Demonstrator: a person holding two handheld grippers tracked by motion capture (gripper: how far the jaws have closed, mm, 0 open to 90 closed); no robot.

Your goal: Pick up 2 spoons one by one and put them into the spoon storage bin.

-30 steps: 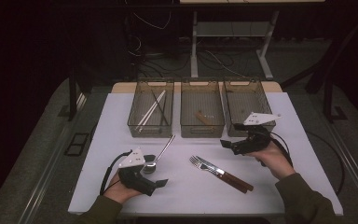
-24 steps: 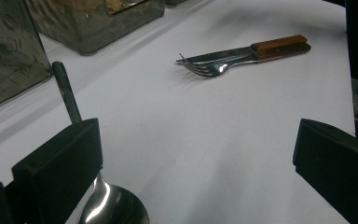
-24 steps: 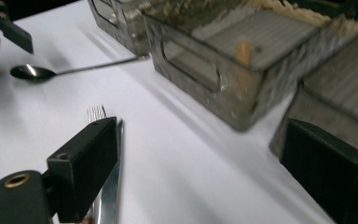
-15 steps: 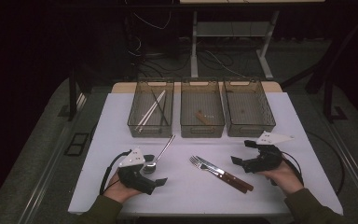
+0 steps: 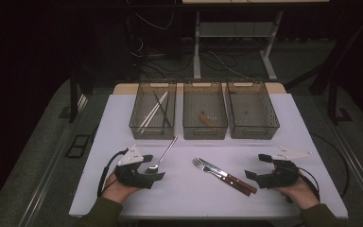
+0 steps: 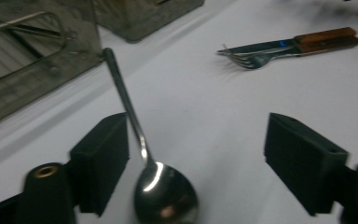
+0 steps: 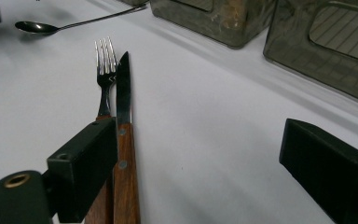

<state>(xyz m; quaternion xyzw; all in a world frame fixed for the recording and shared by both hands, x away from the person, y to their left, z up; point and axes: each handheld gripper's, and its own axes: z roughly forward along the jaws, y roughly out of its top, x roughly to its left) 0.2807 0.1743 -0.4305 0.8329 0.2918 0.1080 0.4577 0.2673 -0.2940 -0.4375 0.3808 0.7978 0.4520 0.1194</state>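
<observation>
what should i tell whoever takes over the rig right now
Left tongs: open, empty, spoon bowl between the jaws on the table.
Right tongs: open, empty, at the wooden handles of the fork and knife, which lie side by side.
Left bin holds chopsticks, middle bin a small brown item, right bin looks empty.
Left: spoon, fork and knife to bins, probably.

A polished metal spoon point(image 6: 161, 186) lies flat, bowl up, on the white counter point(image 5: 189, 198); nearby, a wooden-handled fork point(image 7: 103, 79) and knife point(image 7: 123, 121) rest side by side, touching.
</observation>
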